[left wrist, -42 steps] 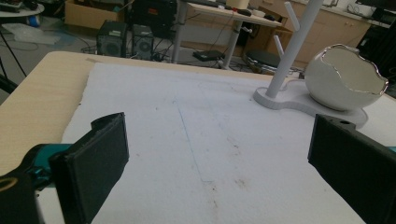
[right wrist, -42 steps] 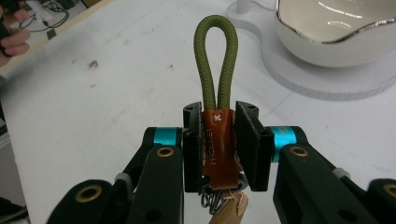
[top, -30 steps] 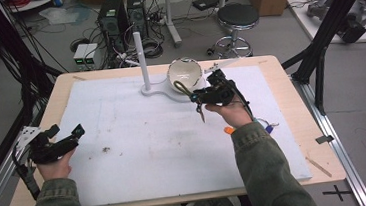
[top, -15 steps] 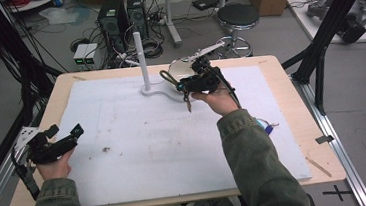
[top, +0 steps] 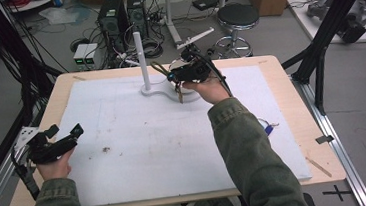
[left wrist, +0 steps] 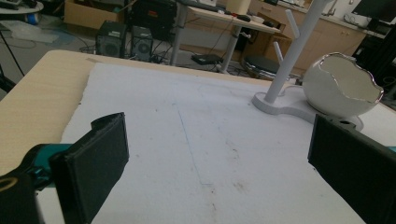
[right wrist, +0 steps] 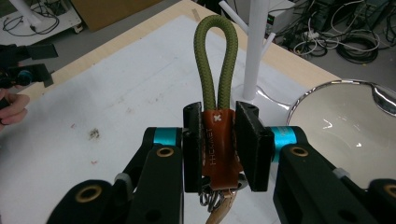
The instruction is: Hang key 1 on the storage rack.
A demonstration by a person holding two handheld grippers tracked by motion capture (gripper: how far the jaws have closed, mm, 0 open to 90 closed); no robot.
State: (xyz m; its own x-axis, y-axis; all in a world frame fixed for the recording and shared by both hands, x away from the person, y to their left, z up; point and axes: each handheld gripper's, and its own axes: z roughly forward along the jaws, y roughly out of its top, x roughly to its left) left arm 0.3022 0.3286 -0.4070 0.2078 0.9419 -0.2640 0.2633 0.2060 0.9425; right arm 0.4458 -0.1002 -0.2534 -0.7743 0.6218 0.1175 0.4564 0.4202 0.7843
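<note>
Right gripper view: right gripper [right wrist: 219, 140] clamped on brown leather tab of keychain [right wrist: 215, 135], olive loop up, lower centre of frame, just short of white peg stand [right wrist: 254, 42]. Picked up; hanging left. Left gripper [left wrist: 219, 158] gaping wide, empty, idle.

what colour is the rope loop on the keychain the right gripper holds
Olive green rope loop, joined by a brown leather wrap; clearest in the right gripper view.
</note>
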